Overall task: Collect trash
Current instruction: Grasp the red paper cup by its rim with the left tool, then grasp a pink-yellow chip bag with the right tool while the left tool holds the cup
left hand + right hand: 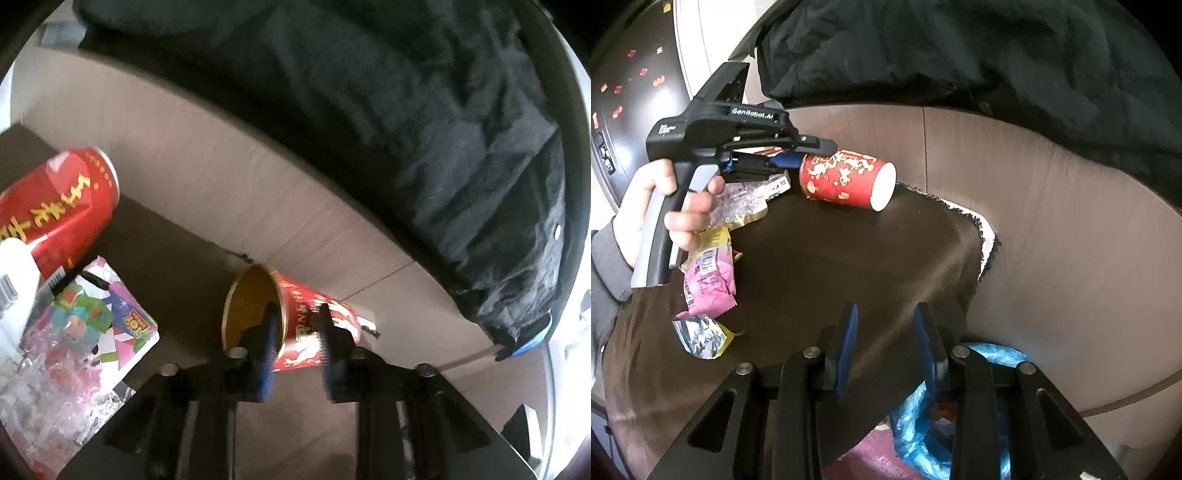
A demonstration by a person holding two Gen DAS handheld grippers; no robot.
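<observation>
A red paper cup (pixel 306 325) with gold print lies on its side at the far edge of the brown cloth (pixel 849 258). My left gripper (pixel 297 321) is shut on its rim, one finger inside the yellow mouth and the other outside on the wall. From the right wrist view the same cup (pixel 846 177) has its white bottom facing right, with the left gripper (pixel 805 155) and the person's hand (pixel 676 210) at its left. My right gripper (pixel 886 332) hangs open over the cloth with nothing between its fingers.
A red can (pixel 55 206) and a toy wrapper (pixel 99 325) lie left of the cup. A pink wrapper (pixel 709 284), a silver and yellow wrapper (pixel 701 336) and a clear wrapper (pixel 742 203) lie on the cloth. A blue plastic bag (pixel 923 424) sits below. A black garment (pixel 960 55) lies behind.
</observation>
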